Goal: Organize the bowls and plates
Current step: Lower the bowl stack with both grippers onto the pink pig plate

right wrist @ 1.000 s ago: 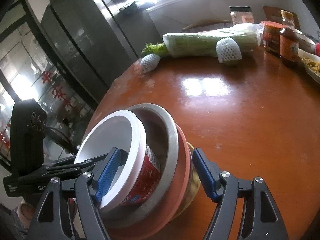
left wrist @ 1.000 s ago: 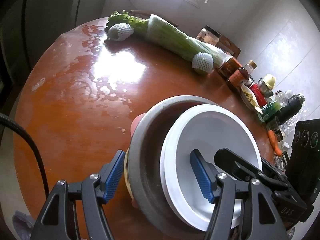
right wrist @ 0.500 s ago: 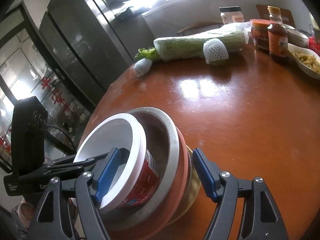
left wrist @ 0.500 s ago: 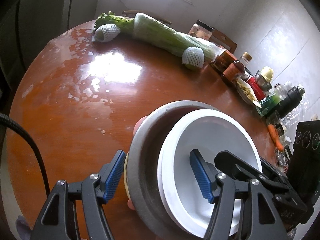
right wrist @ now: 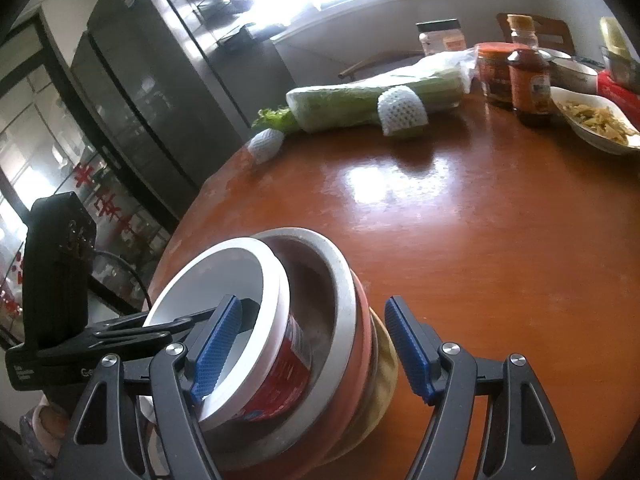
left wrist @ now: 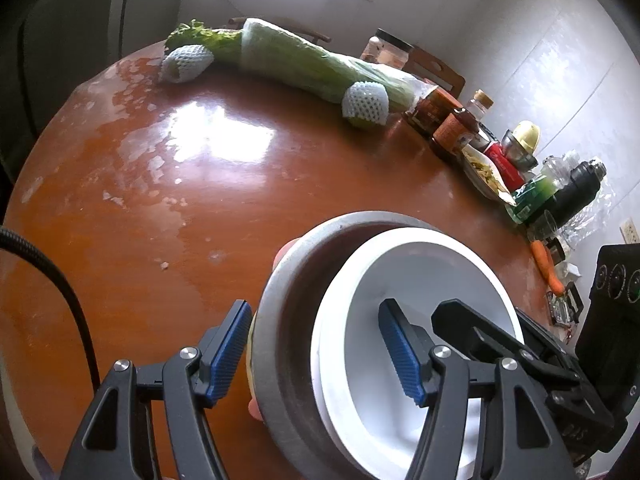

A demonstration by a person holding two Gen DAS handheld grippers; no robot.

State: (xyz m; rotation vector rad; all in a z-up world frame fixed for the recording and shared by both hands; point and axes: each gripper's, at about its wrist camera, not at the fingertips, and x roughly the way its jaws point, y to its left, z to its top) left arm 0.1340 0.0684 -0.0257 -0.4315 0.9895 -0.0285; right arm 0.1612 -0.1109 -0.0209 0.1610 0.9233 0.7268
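A nested stack of bowls sits near the front edge of the brown round table (left wrist: 208, 208). A white bowl (left wrist: 420, 280) with a red label (right wrist: 288, 364) is inside a grey metal bowl (left wrist: 288, 320), above a pink bowl (right wrist: 360, 344) and a yellow bowl (right wrist: 386, 364). My left gripper (left wrist: 314, 340) is shut on the stack's left side, one pad on the outer wall and the other inside the white bowl. My right gripper (right wrist: 312, 340) clamps the opposite side the same way, with its outer pad by the yellow bowl.
Along the far side lie a long wrapped green vegetable (left wrist: 320, 64) and two foam-netted fruits (left wrist: 366, 102). Jars and sauce bottles (right wrist: 528, 80), a dish of food (right wrist: 596, 124), a dark flask (left wrist: 580, 188) and a carrot (left wrist: 544, 264) crowd the right edge. Dark cabinets (right wrist: 140, 92) stand to the left.
Both grippers and the bowl stack have shifted together across the table. The vegetable and jars have slid to the left in both views. The grips look unchanged.
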